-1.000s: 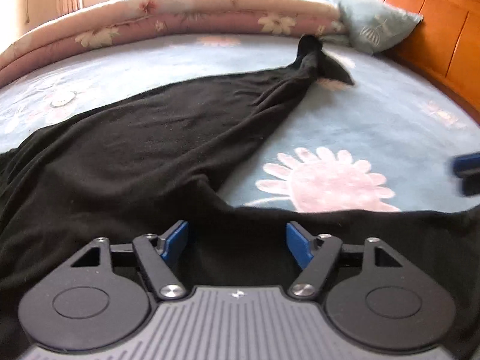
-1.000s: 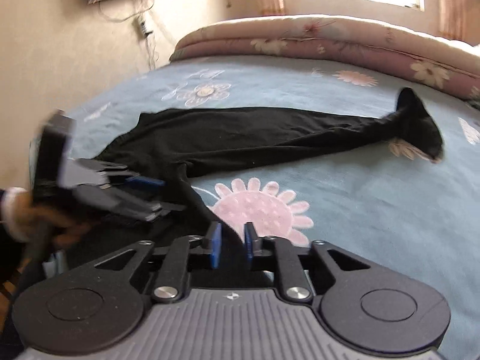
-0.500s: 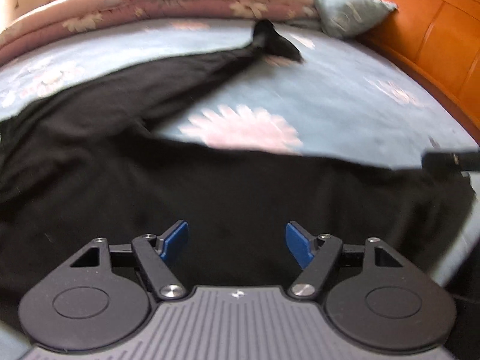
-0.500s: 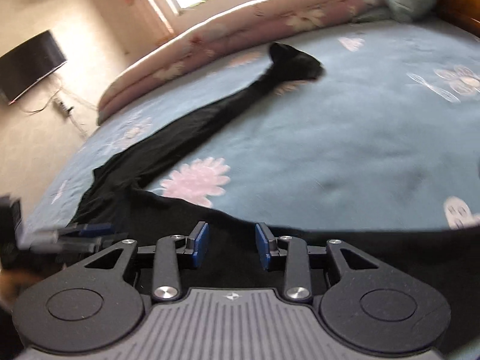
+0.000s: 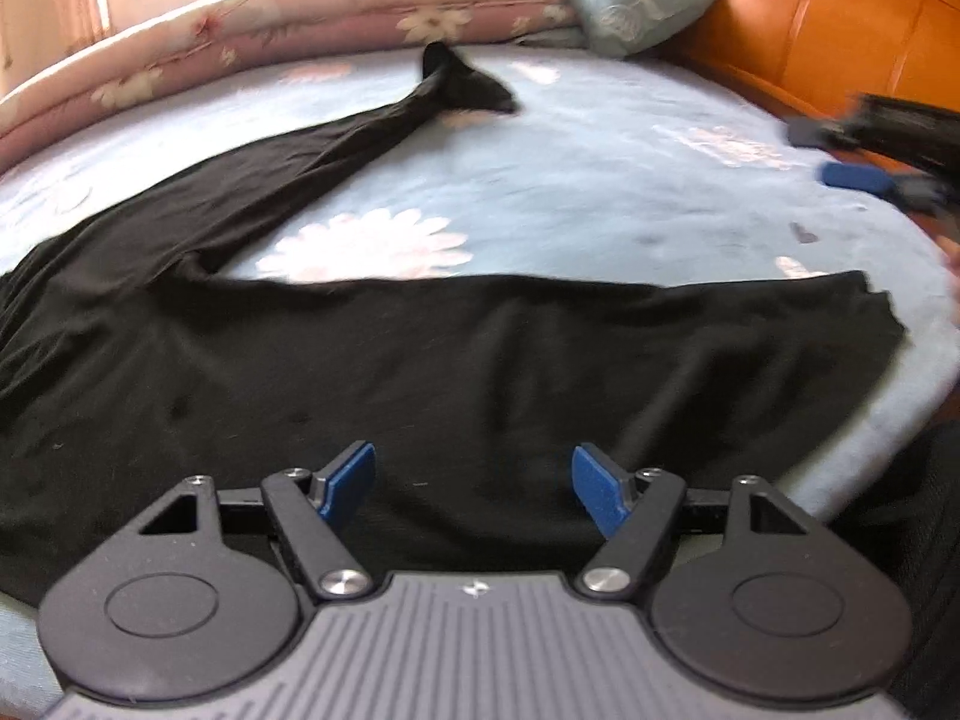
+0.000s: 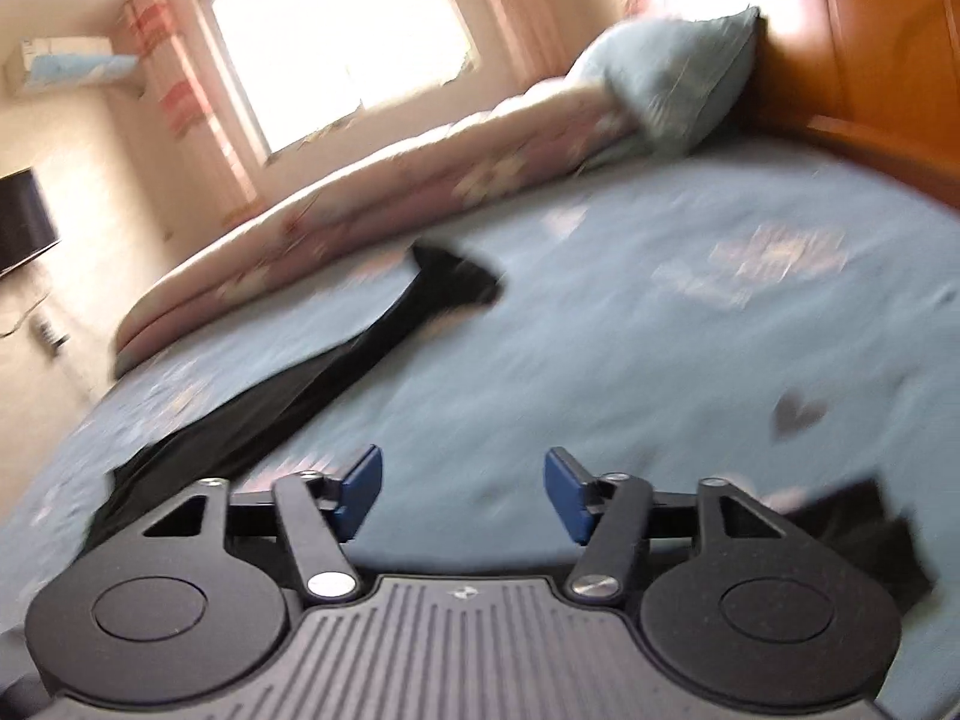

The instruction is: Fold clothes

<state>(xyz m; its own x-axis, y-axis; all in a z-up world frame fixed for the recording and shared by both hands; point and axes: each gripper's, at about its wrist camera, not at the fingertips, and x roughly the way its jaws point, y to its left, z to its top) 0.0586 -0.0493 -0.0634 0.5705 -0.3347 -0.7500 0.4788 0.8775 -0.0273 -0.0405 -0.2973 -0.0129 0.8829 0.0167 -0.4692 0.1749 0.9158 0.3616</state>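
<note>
Black trousers (image 5: 456, 372) lie spread on a light blue bed. One leg runs along the near edge to the right, its cuff (image 5: 870, 312) flat on the cover. The other leg (image 5: 336, 156) stretches toward the far pink quilt. My left gripper (image 5: 471, 489) hovers open over the near leg with nothing between its blue pads. My right gripper (image 6: 459, 495) is tilted, its jaws opening, and only bedcover shows between them; the near leg's cuff (image 6: 870, 522) lies just right of it. In the left wrist view the right gripper (image 5: 864, 156) shows blurred at the right edge.
A rolled pink floral quilt (image 5: 288, 30) lines the far side of the bed. A pale blue pillow (image 5: 636, 0) leans on the orange wooden headboard (image 5: 852, 24). A window (image 6: 336, 36) and a dark screen (image 6: 24, 222) are on the walls.
The near trouser leg was drawn out to the right and now lies flat. My right gripper opened, let the cloth go and rolled. My left gripper swung right, staying open.
</note>
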